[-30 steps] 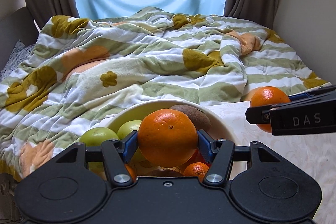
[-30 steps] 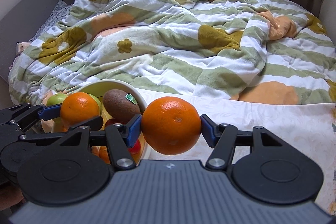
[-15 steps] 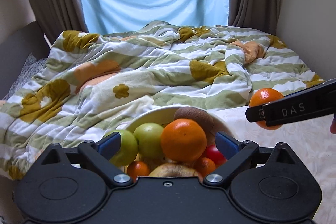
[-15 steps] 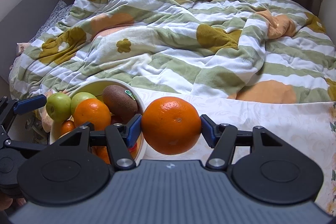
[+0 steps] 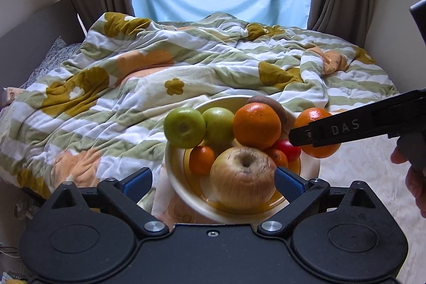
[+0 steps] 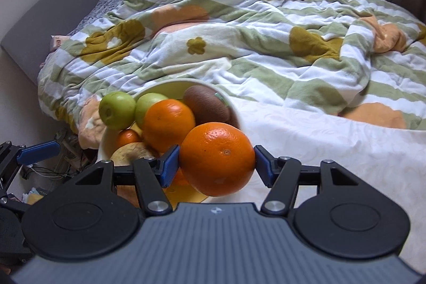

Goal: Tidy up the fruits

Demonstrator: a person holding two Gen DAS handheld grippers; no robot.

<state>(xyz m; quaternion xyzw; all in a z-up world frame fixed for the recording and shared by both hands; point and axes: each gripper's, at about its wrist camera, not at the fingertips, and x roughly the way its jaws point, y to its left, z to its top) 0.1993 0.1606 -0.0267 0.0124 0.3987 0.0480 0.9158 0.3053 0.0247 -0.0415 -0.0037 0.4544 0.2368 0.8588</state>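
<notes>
The right gripper [image 6: 217, 163] clamps an orange [image 6: 217, 159] between both pads, just beside the bowl [image 6: 102, 143]. The left gripper [image 5: 213, 178] stands wide open, holding nothing, above the heaped fruit. Risk: the bowl is full; a released orange may roll onto the white cloth [image 6: 332, 140].

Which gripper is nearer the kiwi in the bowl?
Right. The right gripper, shut on an orange, sits just beside the kiwi; the left gripper hangs open at the bowl's near rim, across the fruit.
</notes>
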